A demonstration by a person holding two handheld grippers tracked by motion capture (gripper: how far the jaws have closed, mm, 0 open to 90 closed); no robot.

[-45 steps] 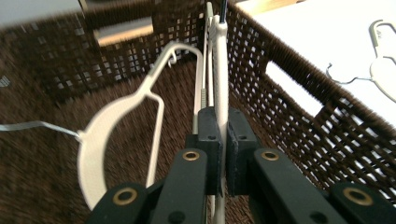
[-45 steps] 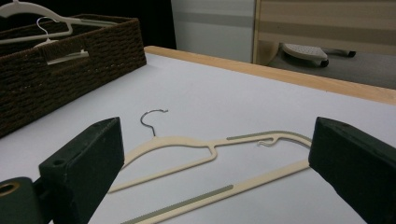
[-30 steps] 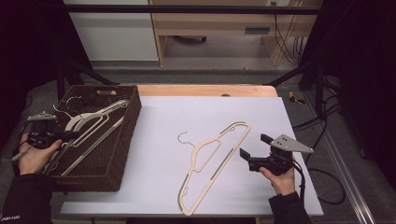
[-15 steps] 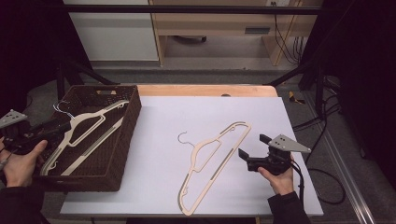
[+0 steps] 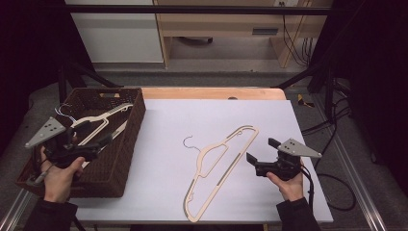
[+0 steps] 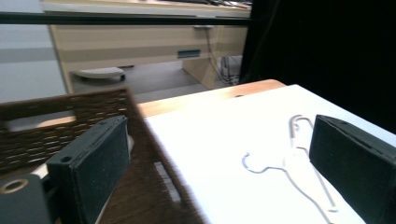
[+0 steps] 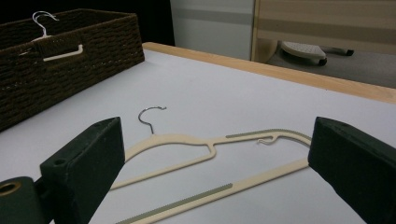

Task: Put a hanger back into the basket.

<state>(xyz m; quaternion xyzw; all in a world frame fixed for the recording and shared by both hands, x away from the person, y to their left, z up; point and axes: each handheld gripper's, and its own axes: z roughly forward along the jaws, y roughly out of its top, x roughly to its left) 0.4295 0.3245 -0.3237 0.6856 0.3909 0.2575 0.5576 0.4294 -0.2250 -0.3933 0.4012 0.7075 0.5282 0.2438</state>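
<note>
While the right gripper (image 5: 262, 155) rests low over the white table (image 5: 159, 159) with its jaws spread wide and nothing between them, a cream hanger (image 5: 219, 166) lies flat on the sheet just ahead of those jaws, its metal hook (image 5: 190, 142) pointing away from the gripper toward the basket side. From the right gripper view the hanger's (image 7: 210, 154) shoulder and lower bar run across the gap between the two black pads without touching either. Over at the left gripper (image 5: 103, 142), held above the near rim of a dark woven basket (image 5: 120, 159), the jaws also stand apart and empty. Ahead of and beneath that gripper, another cream hanger (image 5: 98, 120) lies inside the basket, its wire hook (image 5: 62, 111) toward the far left corner.
</note>
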